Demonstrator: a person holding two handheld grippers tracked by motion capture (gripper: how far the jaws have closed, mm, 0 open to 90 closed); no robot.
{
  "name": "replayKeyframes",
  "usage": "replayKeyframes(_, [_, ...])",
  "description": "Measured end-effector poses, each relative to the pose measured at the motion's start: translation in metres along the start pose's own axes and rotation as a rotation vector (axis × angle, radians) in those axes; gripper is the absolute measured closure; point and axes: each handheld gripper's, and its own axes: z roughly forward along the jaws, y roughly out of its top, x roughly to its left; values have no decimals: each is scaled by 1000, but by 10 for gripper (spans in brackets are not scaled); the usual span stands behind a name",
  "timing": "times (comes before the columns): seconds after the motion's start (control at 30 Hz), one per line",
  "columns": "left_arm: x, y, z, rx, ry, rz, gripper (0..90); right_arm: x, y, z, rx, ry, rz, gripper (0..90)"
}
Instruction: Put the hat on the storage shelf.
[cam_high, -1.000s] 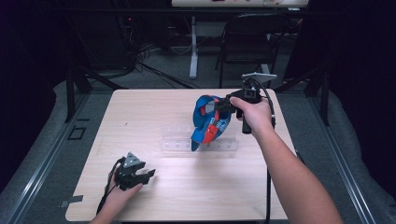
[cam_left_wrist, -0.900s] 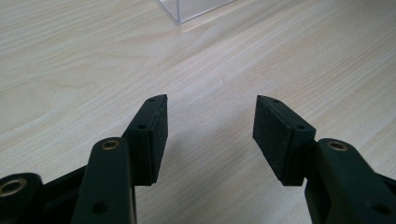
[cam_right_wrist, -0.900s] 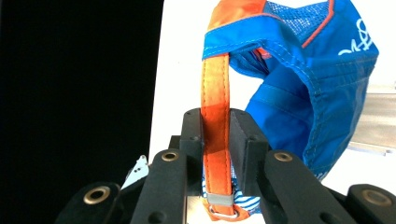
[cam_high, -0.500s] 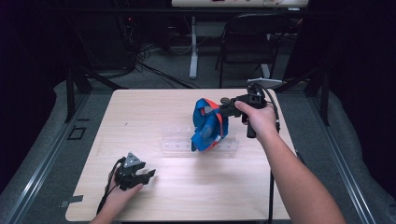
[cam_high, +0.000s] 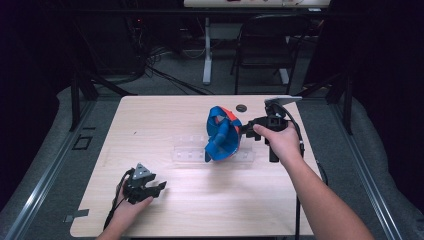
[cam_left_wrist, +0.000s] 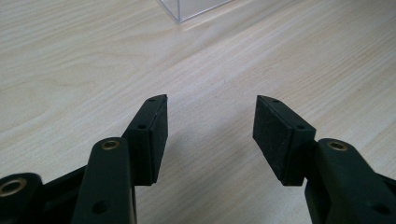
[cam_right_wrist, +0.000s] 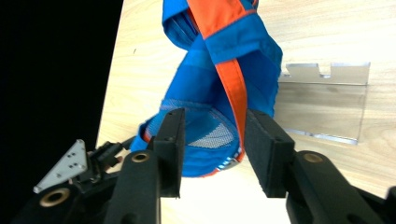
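A blue cloth item with orange straps (cam_high: 223, 136) rests crumpled on a clear acrylic stand (cam_high: 190, 154) in the middle of the table. My right gripper (cam_high: 245, 131) is at its right side, pointing left at it. In the right gripper view the right gripper (cam_right_wrist: 212, 151) has just been opening its jaws; the cloth (cam_right_wrist: 219, 70) hangs in front of and between them, with the pads not pressing on it. My left gripper (cam_high: 155, 189) rests near the table's front left, open; in its own view the left gripper (cam_left_wrist: 210, 135) has only bare wood between the jaws.
The wooden table (cam_high: 150, 115) has a small dark round mark (cam_high: 241, 107) behind the cloth. A corner of the clear stand (cam_left_wrist: 191, 7) shows far ahead of the left jaws. A folding chair (cam_high: 265, 45) and cables stand on the dark floor beyond.
The right hand has come down and slightly nearer, lowering the cloth onto the stand. Its jaws have parted and let go of the cloth. The left hand has stayed still.
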Motion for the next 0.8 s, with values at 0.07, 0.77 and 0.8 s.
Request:
replayKeyframes(0.07, [0,0,0,0,0,0,455,-3,-5,0,-20,-26,-32,561])
replayKeyframes(0.77, [-3,0,1,-1,-7,16,458,-74,-115,30,-227,-132,-235,541])
replayKeyframes(0.8, [-3,0,1,-1,-7,16,459,-74,-115,30,-227,-132,-235,541])
